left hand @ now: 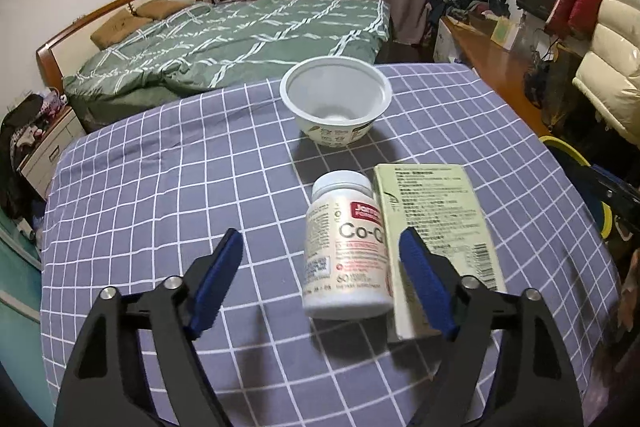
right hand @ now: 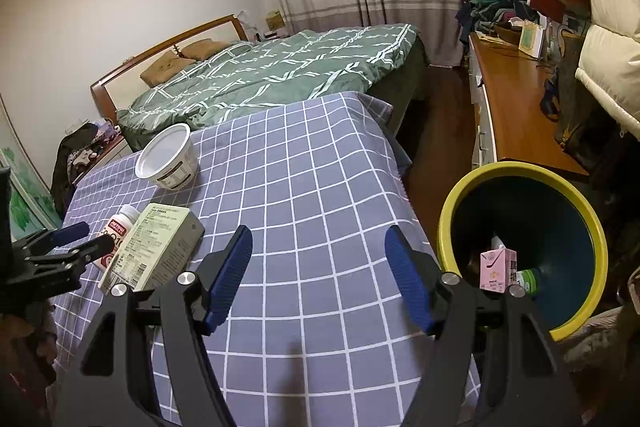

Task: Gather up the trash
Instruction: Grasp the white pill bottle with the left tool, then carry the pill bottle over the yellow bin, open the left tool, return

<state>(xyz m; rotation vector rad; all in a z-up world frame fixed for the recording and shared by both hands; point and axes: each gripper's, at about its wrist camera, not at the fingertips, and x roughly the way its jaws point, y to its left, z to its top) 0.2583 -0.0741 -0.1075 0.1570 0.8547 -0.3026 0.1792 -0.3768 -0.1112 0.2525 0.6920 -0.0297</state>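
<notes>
On the table's grey-blue checked cloth [left hand: 160, 167], three pieces of trash are lying. A white supplement bottle [left hand: 346, 247] is resting on its side with its cap pointing to the far end, and a pale green carton [left hand: 434, 239] is lying flat just to its right, the two touching or nearly so. Farther off, well apart from both, a white plastic tub [left hand: 335, 99] is sitting upright with its mouth open to the ceiling.

The left gripper [left hand: 320, 259] is hovering low over the near part of the cloth with its blue-padded tongs released and spread wide; in the left wrist view the bottle is sitting in the gap between the fingers, nearer the right finger [left hand: 424, 283], which is overlapping the carton's near left edge. Whether the pads are touching either item cannot be told. From the right wrist view, the same gripper [right hand: 86, 241] is reaching in from the left toward the bottle [right hand: 118, 227] and carton [right hand: 156, 247], with the tub [right hand: 168, 157] beyond them.

The right gripper [right hand: 318, 259] is also hanging released, grasping nothing, over bare cloth [right hand: 320, 167] near the table's right edge. Just to its right, beside the table, a round bin [right hand: 592, 227] with a yellow rim is standing; a pink drink carton [right hand: 497, 269] and a green-and-white container [right hand: 528, 281] are lying inside it.
</notes>
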